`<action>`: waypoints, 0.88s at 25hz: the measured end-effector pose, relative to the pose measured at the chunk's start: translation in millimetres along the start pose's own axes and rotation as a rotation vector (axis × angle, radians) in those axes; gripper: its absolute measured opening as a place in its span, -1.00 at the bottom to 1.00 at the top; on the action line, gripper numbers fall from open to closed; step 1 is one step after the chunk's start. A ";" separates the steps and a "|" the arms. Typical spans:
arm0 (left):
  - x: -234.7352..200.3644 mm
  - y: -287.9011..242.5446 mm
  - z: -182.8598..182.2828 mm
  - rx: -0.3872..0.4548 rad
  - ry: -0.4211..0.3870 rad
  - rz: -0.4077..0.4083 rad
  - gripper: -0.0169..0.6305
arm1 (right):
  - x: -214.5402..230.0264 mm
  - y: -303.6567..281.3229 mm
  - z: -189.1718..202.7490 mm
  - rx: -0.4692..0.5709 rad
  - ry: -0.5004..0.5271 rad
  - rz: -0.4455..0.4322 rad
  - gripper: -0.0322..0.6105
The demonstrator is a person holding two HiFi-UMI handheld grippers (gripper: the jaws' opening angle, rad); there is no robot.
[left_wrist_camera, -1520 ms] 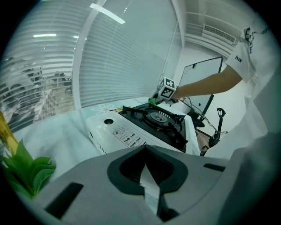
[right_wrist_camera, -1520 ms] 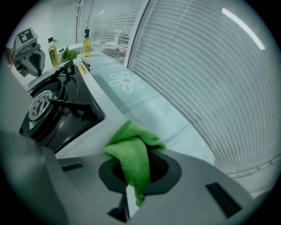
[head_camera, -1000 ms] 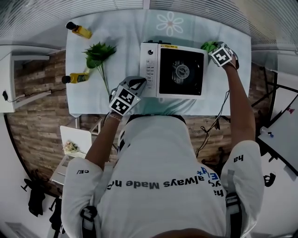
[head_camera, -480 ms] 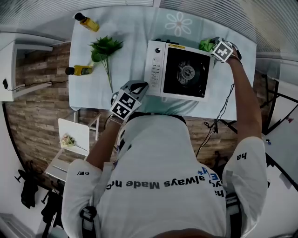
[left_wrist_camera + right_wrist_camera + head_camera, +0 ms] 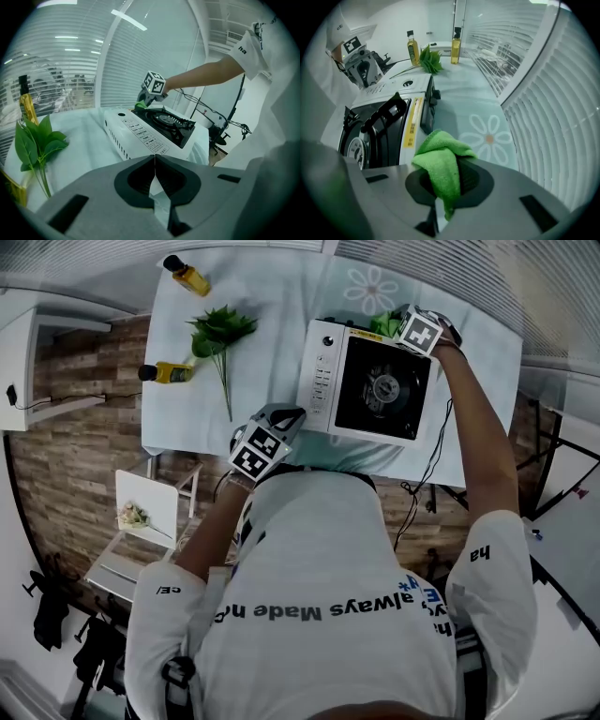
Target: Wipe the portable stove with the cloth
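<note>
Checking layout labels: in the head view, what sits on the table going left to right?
On the table: lying bottle → plant → stove. Left out because they overlap others: far bottle, left claw, and right claw shut on the cloth.

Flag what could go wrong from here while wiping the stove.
The cloth hangs loose from the right gripper and could snag on the burner grate. The left gripper is shut and apart from the stove, so the unbraced stove might slide on the tablecloth.
</note>
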State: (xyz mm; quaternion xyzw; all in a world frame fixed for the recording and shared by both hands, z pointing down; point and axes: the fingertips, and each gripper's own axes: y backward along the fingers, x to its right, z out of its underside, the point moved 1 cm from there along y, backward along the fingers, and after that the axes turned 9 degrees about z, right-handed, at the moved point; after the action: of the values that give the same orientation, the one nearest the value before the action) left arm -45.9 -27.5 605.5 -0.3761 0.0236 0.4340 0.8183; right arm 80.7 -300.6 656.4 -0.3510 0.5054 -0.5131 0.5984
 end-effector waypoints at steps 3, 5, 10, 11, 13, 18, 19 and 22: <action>-0.2 0.0 0.6 0.020 0.015 0.001 -0.91 | -3.0 -3.4 -26.5 0.037 0.002 -0.001 -0.83; 0.0 -0.3 0.5 0.020 0.005 0.000 -0.91 | -4.2 -5.0 -39.4 0.052 0.004 0.001 -0.83; 1.6 0.3 0.1 0.023 0.007 0.005 -0.91 | 1.6 -2.3 -44.2 0.053 0.011 0.024 -0.83; 2.1 0.6 0.0 0.026 0.010 0.008 -0.91 | 7.4 1.9 -49.4 0.069 0.016 0.049 -0.83; 3.6 1.8 -0.4 0.033 0.015 0.014 -0.91 | 19.7 13.4 -69.8 0.113 0.035 0.104 -0.83; 16.2 5.2 -1.2 0.062 0.026 0.033 -0.91 | 16.9 29.1 -146.0 0.234 0.094 0.115 -0.83; 18.6 6.0 -0.6 0.067 0.030 0.036 -0.91 | 11.4 28.8 -160.6 0.251 0.106 0.105 -0.83; 22.0 9.4 2.1 0.081 0.042 0.039 -0.91 | -10.5 20.9 -198.0 0.272 0.159 0.067 -0.83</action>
State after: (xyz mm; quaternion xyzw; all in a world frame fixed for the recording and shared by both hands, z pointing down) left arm -39.6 -7.7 593.5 -0.3511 0.0656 0.4408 0.8235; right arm -104.6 -266.1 591.3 -0.2078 0.4887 -0.5827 0.6152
